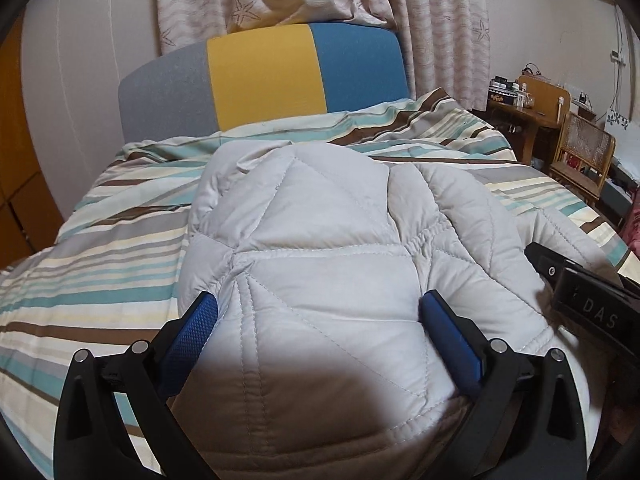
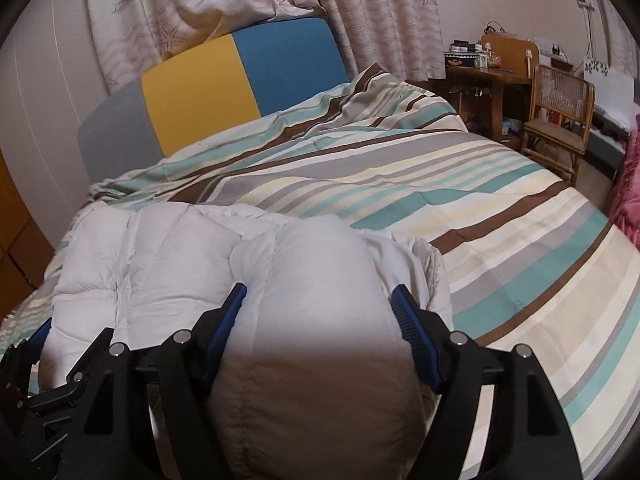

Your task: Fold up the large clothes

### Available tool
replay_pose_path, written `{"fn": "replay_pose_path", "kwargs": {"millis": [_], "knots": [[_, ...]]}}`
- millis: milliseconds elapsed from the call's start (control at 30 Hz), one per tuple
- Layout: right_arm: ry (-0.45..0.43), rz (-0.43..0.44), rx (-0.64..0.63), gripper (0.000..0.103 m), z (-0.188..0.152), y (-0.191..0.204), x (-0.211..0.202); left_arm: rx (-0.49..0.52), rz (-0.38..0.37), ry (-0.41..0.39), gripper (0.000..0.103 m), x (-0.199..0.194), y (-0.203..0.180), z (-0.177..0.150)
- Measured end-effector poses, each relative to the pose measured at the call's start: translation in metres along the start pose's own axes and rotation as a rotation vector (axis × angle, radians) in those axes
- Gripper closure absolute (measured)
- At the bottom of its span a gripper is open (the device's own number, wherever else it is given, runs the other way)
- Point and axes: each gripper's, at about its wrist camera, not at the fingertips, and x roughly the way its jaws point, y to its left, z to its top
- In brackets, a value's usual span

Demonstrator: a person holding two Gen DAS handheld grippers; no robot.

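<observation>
We see a pale grey quilted jacket lying bundled on a bed with a striped cover, near the foot end, with a grey, yellow and blue headboard behind it. The left gripper has its jaws set wide, a thick fold of the jacket bulging between them; the blue pads touch the fabric at the sides, but we cannot tell whether they are squeezing it or only resting against it. The right gripper straddles another puffy roll of the jacket, its jaws also apart, and the same doubt holds.

We judge the main risk to be slippage: the padding is thick and springy, so loosely set jaws could let the fold spring open. A pull with uneven grips could drag the whole jacket across the slick cover instead of creasing it. The two grippers are also close together, so they could knock into each other.
</observation>
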Motion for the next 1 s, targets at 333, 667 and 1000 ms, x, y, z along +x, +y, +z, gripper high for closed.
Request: {"fn": "replay_pose_path", "kwargs": {"millis": [333, 667, 1000], "knots": [[0.062, 0.052, 0.029, 0.018, 0.005, -0.005, -0.032, -0.073, -0.133, 0.097, 0.003, -0.018, 0.030, 0.010], [0.190, 0.078, 0.078, 0.004, -0.009, -0.015, -0.064, -0.179, -0.153, 0.148, 0.003, -0.046, 0.083, -0.009], [0.335, 0.208, 0.168, 0.002, -0.031, -0.034, -0.038, -0.264, -0.361, 0.261, 0.003, -0.038, 0.100, -0.032]]}}
